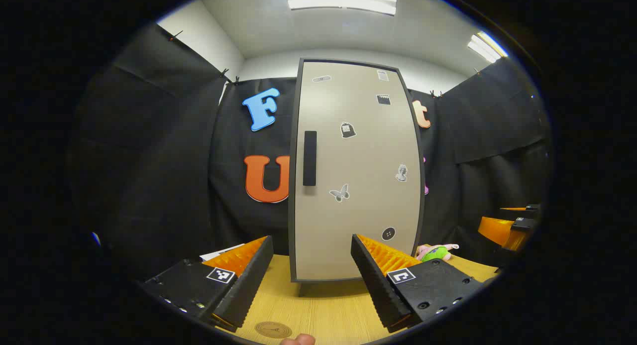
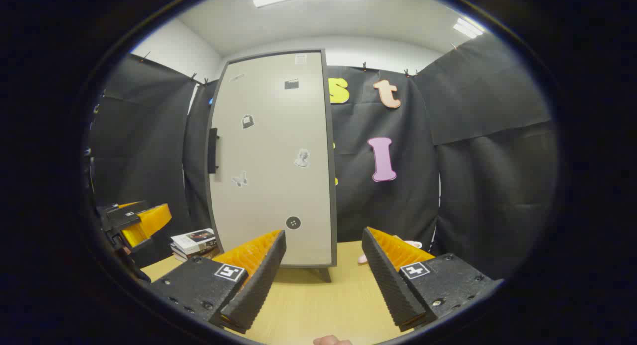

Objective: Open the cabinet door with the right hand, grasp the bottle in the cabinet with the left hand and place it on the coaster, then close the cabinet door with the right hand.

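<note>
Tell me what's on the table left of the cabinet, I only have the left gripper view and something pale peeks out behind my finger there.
Observer: A stack of books lies there, beside the cabinet.
Operator: Is the right gripper open?
Observer: Yes, the right gripper has its fingers spread wide with nothing between them, well short of the closed door.
Operator: Anything right of the cabinet besides that green and pink toy?
Observer: Only the toy's pale end shows there, behind one finger; beyond it hangs the black cloth.
</note>
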`<state>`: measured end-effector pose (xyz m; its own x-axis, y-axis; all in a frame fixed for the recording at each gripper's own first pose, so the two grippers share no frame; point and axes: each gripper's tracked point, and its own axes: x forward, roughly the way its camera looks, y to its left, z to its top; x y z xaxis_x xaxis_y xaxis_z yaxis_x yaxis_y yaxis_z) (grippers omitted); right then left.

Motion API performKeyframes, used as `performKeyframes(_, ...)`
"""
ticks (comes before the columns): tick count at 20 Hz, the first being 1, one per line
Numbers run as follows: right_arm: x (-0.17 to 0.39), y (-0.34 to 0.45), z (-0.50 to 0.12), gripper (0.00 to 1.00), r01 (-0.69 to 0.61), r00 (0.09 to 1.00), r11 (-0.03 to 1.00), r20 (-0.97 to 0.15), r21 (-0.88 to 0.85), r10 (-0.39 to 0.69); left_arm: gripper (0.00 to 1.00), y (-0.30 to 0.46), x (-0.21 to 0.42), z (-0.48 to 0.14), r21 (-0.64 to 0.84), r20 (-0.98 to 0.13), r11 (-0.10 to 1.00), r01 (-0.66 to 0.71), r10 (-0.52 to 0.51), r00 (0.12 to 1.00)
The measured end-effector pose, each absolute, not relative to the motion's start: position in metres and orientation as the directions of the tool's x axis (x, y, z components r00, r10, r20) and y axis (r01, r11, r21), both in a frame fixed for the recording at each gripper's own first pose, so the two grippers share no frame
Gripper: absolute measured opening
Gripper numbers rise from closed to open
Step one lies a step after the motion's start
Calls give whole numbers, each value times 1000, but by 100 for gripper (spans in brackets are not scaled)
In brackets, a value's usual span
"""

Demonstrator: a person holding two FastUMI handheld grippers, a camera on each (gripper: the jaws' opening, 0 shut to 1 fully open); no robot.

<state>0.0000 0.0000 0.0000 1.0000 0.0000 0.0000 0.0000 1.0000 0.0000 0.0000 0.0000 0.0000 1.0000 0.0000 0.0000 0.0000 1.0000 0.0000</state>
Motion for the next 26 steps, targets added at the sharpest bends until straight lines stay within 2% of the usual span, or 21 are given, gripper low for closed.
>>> performKeyframes(2,-1,1,0,99,0,1000,1000,-1,-5,0,95,1,0,0,-2,0,1000,0,0,1000)
performKeyframes(3,-2,1,0,94,0,1000,1000,-1,-6,0,95,0,-1,0,-2,0,1000,2,-2,1000)
performKeyframes(9,-6,2,1,94,-2,1000,1000,1,-2,2,95,-3,-5,8,-12,22,1000,17,-17,1000)
performKeyframes(10,-7,2,1,98,-1,1000,1000,1,-4,1,95,-3,-6,8,-11,24,1000,18,-18,1000)
performKeyframes(12,-8,2,3,98,-1,1000,1000,4,-7,1,95,-2,-7,8,-8,23,1000,17,-16,1000)
performKeyframes(13,-9,2,3,94,-2,1000,1000,5,-8,2,95,-3,-8,9,-8,22,1000,16,-16,1000)
performKeyframes(16,-10,2,4,94,-2,1000,1000,9,-10,2,95,-3,-9,8,-8,22,1000,13,-13,1000)
performKeyframes(17,-11,2,4,98,-3,1000,1000,8,-11,3,95,-3,-10,9,-8,22,1000,13,-13,1000)
performKeyframes(18,-12,2,3,94,-4,1000,1000,9,-11,4,95,-4,-10,9,-8,21,1000,14,-14,1000)
performKeyframes(19,-13,3,3,94,-6,1000,1000,11,-9,6,95,-5,-11,9,-9,17,1000,16,-16,1000)
performKeyframes(20,-14,3,4,98,-8,1000,1000,14,-6,8,95,-4,-11,8,-10,16,1000,18,-17,1000)
performKeyframes(26,-15,4,3,99,-14,1000,1000,11,-2,14,95,-5,-13,10,-9,18,1000,15,-15,1000)
